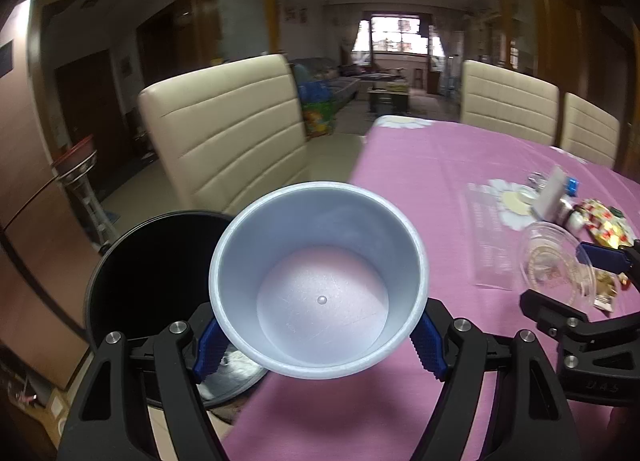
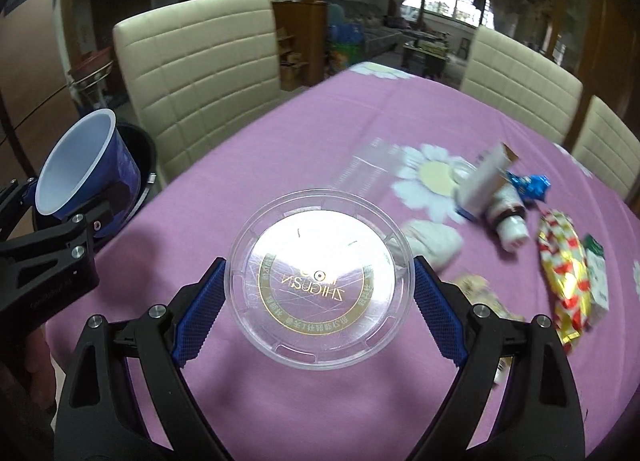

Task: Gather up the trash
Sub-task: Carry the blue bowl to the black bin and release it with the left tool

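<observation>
My left gripper point(image 1: 318, 345) is shut on a blue paper cup point(image 1: 320, 281) with a white inside, held at the table's left edge beside the black trash bin point(image 1: 148, 273). The cup point(image 2: 84, 169) and bin point(image 2: 136, 177) also show in the right wrist view, cup tilted over the bin's rim. My right gripper point(image 2: 318, 301) is shut on a clear plastic lid point(image 2: 318, 289) with gold print, held above the pink tablecloth point(image 2: 280, 141). The lid point(image 1: 556, 261) and right gripper point(image 1: 576, 285) show at the right of the left wrist view.
More trash lies at the table's right: a red-gold wrapper point(image 2: 564, 281), a small bottle point(image 2: 508, 221), a white carton point(image 2: 484, 177), a blue wrapper point(image 2: 528, 183), a crumpled tissue point(image 2: 432, 243), a clear sleeve point(image 2: 368, 165). Cream chairs point(image 2: 200, 61) stand around the table.
</observation>
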### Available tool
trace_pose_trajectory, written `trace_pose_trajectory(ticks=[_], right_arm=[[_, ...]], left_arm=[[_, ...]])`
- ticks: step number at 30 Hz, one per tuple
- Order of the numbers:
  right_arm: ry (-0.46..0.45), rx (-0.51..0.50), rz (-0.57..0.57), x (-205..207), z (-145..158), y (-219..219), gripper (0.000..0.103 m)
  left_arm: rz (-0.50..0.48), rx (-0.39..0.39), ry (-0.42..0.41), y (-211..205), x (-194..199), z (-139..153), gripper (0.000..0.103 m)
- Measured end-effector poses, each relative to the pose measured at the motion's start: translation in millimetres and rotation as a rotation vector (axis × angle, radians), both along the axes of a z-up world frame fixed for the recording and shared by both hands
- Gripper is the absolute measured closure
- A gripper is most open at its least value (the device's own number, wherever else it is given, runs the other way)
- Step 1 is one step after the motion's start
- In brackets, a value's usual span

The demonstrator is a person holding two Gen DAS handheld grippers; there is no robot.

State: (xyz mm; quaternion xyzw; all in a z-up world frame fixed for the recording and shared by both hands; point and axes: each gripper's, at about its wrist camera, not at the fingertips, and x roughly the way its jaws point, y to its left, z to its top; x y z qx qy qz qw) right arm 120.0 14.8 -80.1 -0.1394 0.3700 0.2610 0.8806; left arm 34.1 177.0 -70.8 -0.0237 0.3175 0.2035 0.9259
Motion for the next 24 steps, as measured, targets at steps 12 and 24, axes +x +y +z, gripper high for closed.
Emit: trace_pose_trajectory(ticks=[12, 24], right_arm=[[0.004, -0.021, 0.131, -12, -5, 84, 0.015], [0.019, -0.03, 0.28, -31, -12, 158, 0.014]], left_arm=[[0.195, 0.025, -0.026, 83, -38, 1, 0.013], [0.329, 0.006, -0.063, 121, -79, 7, 0.012]])
